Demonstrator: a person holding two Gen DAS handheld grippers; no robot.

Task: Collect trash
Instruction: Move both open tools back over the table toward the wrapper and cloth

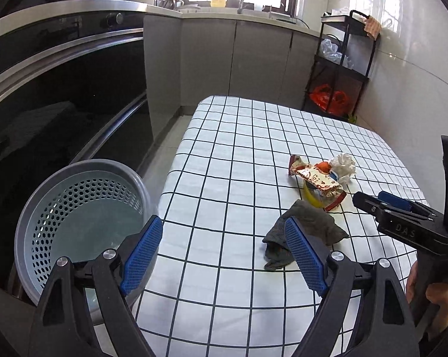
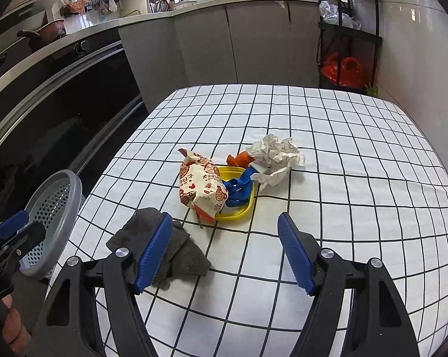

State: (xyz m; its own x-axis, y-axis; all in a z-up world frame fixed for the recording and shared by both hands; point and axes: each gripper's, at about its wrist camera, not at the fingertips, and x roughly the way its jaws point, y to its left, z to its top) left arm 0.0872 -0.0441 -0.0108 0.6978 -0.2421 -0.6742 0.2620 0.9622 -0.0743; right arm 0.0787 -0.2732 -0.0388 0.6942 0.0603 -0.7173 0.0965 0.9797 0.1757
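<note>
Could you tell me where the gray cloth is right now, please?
The gray cloth lies on the checked table, nearest the cameras, left of the snack wrapper.

Crumpled paper point(image 2: 276, 156), snack wrapper point(image 2: 201, 186), grey rag point(image 2: 179, 253) on table; basket point(image 1: 81, 208) empty.

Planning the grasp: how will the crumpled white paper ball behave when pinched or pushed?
The crumpled paper looks loosely wadded, so probably very light and will crush under the pads. Its irregular folds suggest it won't roll; a push likely skids it across the checked tablecloth.
</note>
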